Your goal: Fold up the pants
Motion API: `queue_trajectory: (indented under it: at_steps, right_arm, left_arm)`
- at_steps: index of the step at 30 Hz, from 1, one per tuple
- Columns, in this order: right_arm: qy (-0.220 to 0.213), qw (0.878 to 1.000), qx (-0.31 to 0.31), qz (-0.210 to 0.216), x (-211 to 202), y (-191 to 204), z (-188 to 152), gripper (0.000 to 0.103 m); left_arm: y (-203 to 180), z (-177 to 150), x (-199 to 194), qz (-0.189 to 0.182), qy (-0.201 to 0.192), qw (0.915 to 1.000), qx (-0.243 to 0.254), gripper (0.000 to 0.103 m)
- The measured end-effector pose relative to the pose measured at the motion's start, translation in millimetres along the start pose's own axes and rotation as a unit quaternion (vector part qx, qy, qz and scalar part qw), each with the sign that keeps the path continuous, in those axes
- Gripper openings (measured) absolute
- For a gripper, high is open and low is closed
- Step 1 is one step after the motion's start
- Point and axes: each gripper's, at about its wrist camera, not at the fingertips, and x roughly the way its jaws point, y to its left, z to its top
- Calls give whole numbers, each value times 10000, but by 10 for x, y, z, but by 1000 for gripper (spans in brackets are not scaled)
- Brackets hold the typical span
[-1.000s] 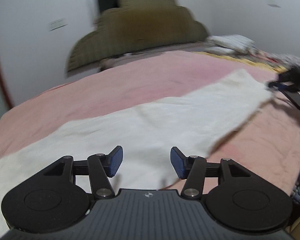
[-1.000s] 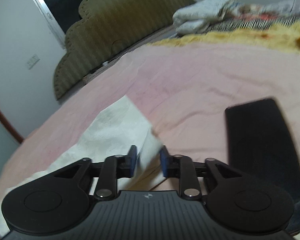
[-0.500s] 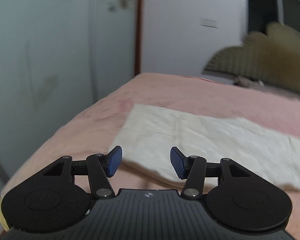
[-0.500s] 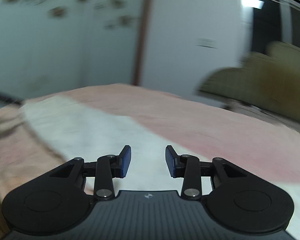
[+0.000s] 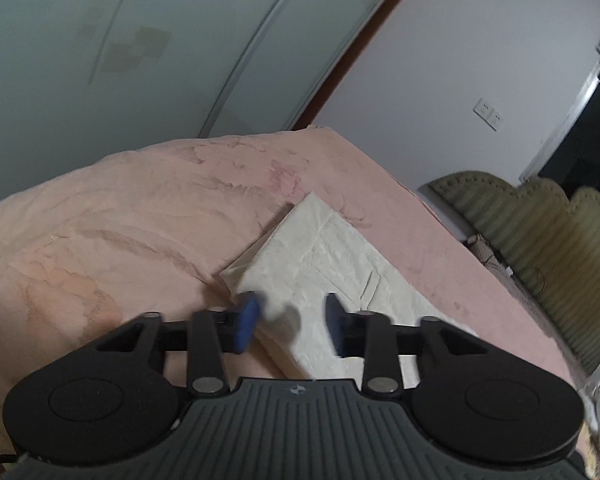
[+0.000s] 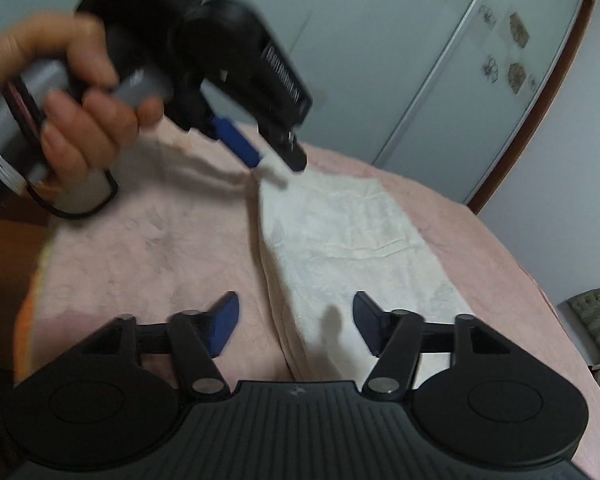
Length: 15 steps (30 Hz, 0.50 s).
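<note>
In the left wrist view, the left gripper (image 5: 290, 326) now hovers over the near corner of the white pants (image 5: 332, 264), where half a second ago it hung back from the cloth edge; its blue pads have drawn closer but remain apart, with a blurred bit of cloth between them, not clamped. The pants lie folded on the pink bedspread (image 5: 120, 232), stretching ahead and rightward toward the olive headboard (image 5: 548, 248). In the right wrist view, the right gripper (image 6: 296, 326) has its fingers spread wider than before, above the pants' (image 6: 348, 240) near edge, holding nothing. Ahead and to its left, a hand (image 6: 72, 92) holding the left gripper (image 6: 276, 156) has come into view, its tips at the far corner of the pants.
</note>
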Motion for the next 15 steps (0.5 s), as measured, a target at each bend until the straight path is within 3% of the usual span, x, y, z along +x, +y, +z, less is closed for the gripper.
queue_trajectory:
  at_steps: [1,2,7,10,12,15]
  right_arm:
    - [76,10000,23,-35,46,-44,-33,26]
    - [117,9999,79,-35,71,-59,-50,25]
    - [50,10000,62,-2,24,-76,-57,15]
    - [20,10000,42,49,68,-83,-11,13]
    - [214,9997,26,142,136,-74,5,13]
    - [180,9997,145,100,53,-63,-18,13]
  left_arm:
    - [20,12,0,39,8,10000,-33,17]
    - [45,27,8,64,26,10000,-52,9]
    - [128,53,2,-111,-122,9997,-186,5]
    - [82,53,54,67,-281,9996,-28,5]
    - [59,45,155,251,-169,9995,43,5]
    - [65,-26,174,431,-69,9988,241,5]
